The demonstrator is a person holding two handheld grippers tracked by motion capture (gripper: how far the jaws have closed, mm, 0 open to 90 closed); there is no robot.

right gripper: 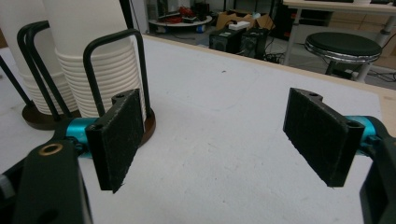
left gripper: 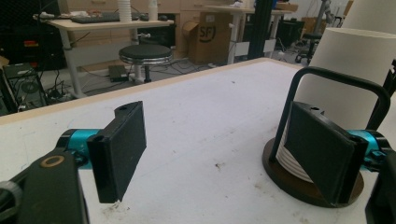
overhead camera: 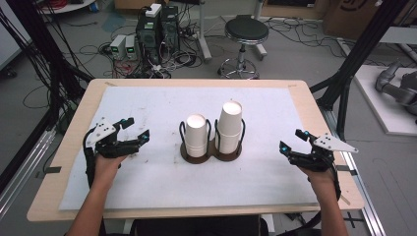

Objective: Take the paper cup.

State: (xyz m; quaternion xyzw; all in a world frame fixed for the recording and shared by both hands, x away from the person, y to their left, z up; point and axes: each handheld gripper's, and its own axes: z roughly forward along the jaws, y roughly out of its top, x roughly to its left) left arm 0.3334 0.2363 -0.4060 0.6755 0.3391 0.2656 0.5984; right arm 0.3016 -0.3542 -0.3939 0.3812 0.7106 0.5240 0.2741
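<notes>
Two stacks of white paper cups stand upside down in a dark two-ring holder (overhead camera: pixel 184 152) at the table's middle: a shorter left stack (overhead camera: pixel 196 135) and a taller right stack (overhead camera: pixel 229 127). My left gripper (overhead camera: pixel 135 129) rests open on the white mat, well left of the holder, nothing between its jaws. In the left gripper view the holder's black wire loop (left gripper: pixel 338 79) and the cup stack (left gripper: pixel 362 70) stand just beyond the right pad. My right gripper (overhead camera: pixel 292 139) is open at the right, apart from the holder. In the right gripper view the ribbed cup stack (right gripper: pixel 105 60) sits behind the left pad.
A white mat (overhead camera: pixel 275 182) covers most of the wooden table (overhead camera: pixel 69 162). Beyond the far edge stand a black stool (overhead camera: pixel 246 32), computer boxes (overhead camera: pixel 157 29) and floor cables. Black frame posts (overhead camera: pixel 351 59) rise at the right.
</notes>
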